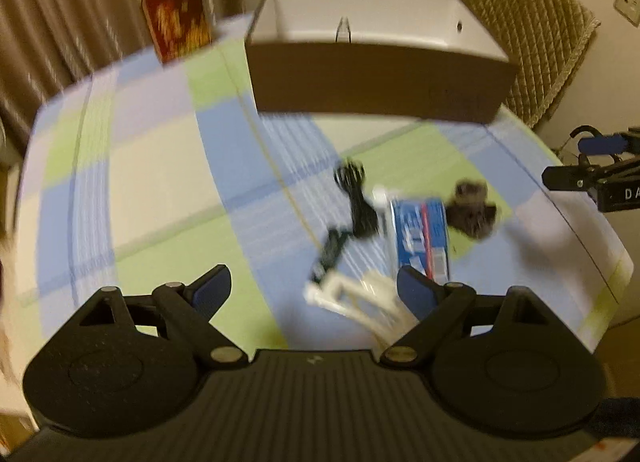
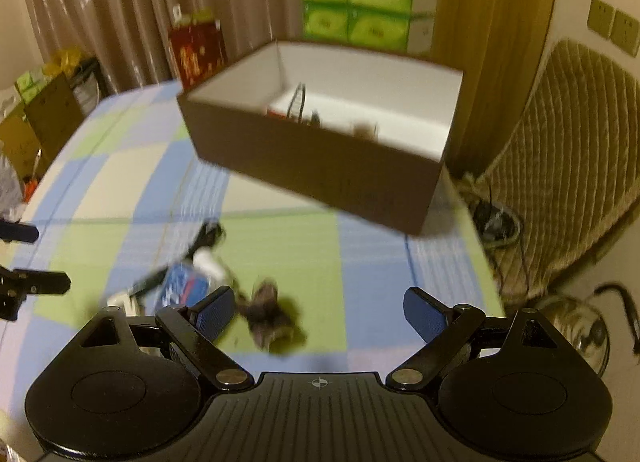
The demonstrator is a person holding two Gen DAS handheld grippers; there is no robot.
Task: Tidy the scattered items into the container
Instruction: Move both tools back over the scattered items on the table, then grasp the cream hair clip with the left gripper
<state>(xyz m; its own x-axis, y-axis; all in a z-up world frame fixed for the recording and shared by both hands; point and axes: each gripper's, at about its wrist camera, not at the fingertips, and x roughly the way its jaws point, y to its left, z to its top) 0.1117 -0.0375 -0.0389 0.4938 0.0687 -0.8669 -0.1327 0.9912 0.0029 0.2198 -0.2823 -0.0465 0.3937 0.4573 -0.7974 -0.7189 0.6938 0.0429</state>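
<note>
Scattered items: a small heap on the checked cloth in front of the brown box (image 1: 380, 78); all places below are given from that box
Blue packet (image 1: 422, 238): the middle of the heap, lying flat, well in front of the box's near wall; its print is too blurred to read
Black cable (image 1: 352, 202): just left of the packet, coiled at the end nearer the box, touching or overlapping the packet's edge; which, I cannot tell
Dark fuzzy thing (image 2: 268, 314): on the packet's right, on a green square; soft-looking, what it is cannot be told
White plastic piece (image 1: 352, 298): farthest from the box, at the heap's near end
Box: open-topped, white inside; a few things already lie in it, so the tidying is judged partly done
Left claw (image 1: 316, 290): released, nothing between its blue pads; hangs over the heap's near end, the white piece beside its right pad
Right claw (image 2: 320, 312): released and empty; the fuzzy thing lies just beside its left pad
Doing it well: take one item per claw; centre the fuzzy thing between the right pads before clenching; grip the packet across its narrow side, not the cable with it; lift clear of the box's near wall before letting go
Risk: the cable may drag neighbours along
Worktop (image 2: 120, 166): cloth-covered; a snagged pad could pull it
</note>
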